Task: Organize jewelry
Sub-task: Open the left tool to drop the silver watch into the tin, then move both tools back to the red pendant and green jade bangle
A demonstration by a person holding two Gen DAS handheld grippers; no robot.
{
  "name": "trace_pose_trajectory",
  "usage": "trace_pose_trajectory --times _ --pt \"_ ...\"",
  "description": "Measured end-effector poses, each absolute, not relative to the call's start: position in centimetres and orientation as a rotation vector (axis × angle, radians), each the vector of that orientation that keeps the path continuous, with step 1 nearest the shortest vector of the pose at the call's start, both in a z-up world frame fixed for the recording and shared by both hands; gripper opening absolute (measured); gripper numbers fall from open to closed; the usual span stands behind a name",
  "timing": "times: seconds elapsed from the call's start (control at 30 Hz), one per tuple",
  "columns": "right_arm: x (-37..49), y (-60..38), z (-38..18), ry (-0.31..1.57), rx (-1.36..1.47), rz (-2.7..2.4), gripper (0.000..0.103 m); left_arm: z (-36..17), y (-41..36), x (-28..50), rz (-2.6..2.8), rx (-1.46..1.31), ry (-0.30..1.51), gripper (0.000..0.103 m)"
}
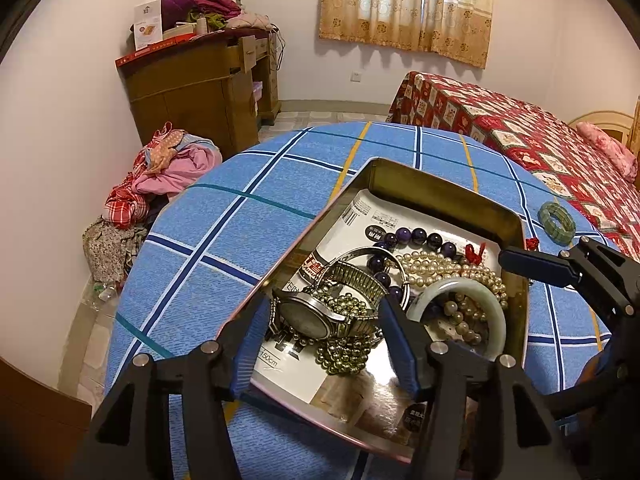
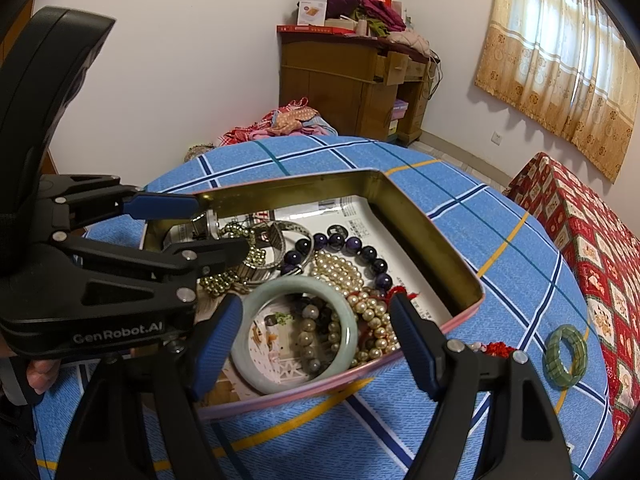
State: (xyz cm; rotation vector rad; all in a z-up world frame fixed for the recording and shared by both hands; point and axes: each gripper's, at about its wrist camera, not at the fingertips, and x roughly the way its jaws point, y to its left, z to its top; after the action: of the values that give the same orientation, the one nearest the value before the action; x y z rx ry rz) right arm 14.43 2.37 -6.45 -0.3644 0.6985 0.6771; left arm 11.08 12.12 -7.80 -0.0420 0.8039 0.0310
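An open metal tin point(image 1: 448, 176) point(image 2: 436, 236) lined with printed paper sits on the blue checked table. It holds a silver wristwatch point(image 1: 316, 314) point(image 2: 260, 248), a purple bead bracelet point(image 1: 416, 238) point(image 2: 340, 246), pearl strands point(image 1: 444, 266) point(image 2: 336, 270), small gold beads point(image 1: 348, 350) and a pale jade bangle point(image 1: 464, 292) point(image 2: 296, 336). My left gripper point(image 1: 324, 340) is open, its fingers on either side of the watch. My right gripper point(image 2: 316, 344) is open, straddling the jade bangle. A green bangle point(image 1: 556, 218) point(image 2: 566, 354) lies on the cloth outside the tin.
A small red ornament point(image 2: 496, 348) lies on the cloth by the tin's near corner. A bed with a red patterned cover point(image 1: 520, 132) stands right of the table. A wooden desk point(image 1: 200, 88) and a clothes pile point(image 1: 168, 172) lie beyond.
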Motion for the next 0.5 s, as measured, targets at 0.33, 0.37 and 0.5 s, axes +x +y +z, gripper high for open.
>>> trace_pose_trajectory --times 0.33,0.37,0.5 --pt "13.8 0.8 -4.8 0.675 -0.344 0.685 0.079 -4.9 12.7 9.3 0.059 -0.062 0.700 0.072" --pt "13.7 0.4 -4.6 0.669 -0.349 0.682 0.080 -4.6 12.7 9.3 0.063 -0.062 0.692 0.072" --pt "13.3 -1.9 -4.2 0.655 -0.339 0.662 0.083 -3.5 11.7 9.2 0.065 -0.055 0.675 0.072"
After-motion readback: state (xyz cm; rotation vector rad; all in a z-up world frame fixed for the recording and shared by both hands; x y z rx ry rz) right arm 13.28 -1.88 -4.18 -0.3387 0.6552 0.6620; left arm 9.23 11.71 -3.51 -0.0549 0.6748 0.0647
